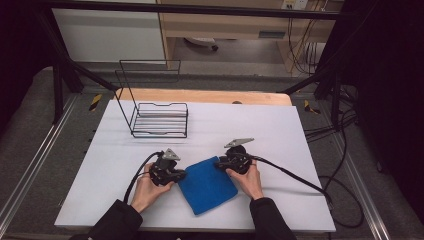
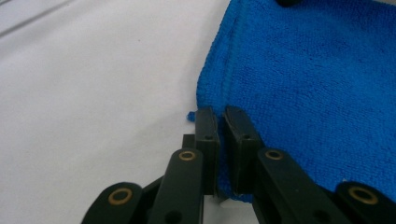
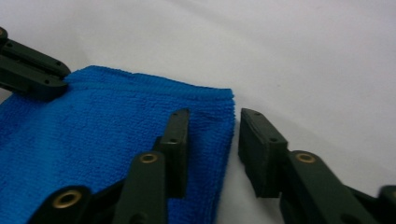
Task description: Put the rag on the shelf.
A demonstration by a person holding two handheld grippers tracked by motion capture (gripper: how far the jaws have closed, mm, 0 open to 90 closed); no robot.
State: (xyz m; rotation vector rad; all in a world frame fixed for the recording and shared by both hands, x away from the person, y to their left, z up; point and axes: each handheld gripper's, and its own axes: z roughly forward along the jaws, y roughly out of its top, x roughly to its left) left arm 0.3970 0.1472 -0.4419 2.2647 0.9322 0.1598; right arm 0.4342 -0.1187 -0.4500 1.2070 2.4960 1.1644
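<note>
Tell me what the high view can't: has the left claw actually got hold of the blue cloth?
Observer: Yes. In the left gripper view the left claw is shut on the edge of the blue cloth, near a corner.
Operator: And the right one?
Observer: Not gripping. The right claw straddles the cloth's edge with its jaws apart, one over the cloth, the other over the white table.
Operator: Single layer there?
Observer: It looks folded; that edge appears thick, like stacked layers.
</note>
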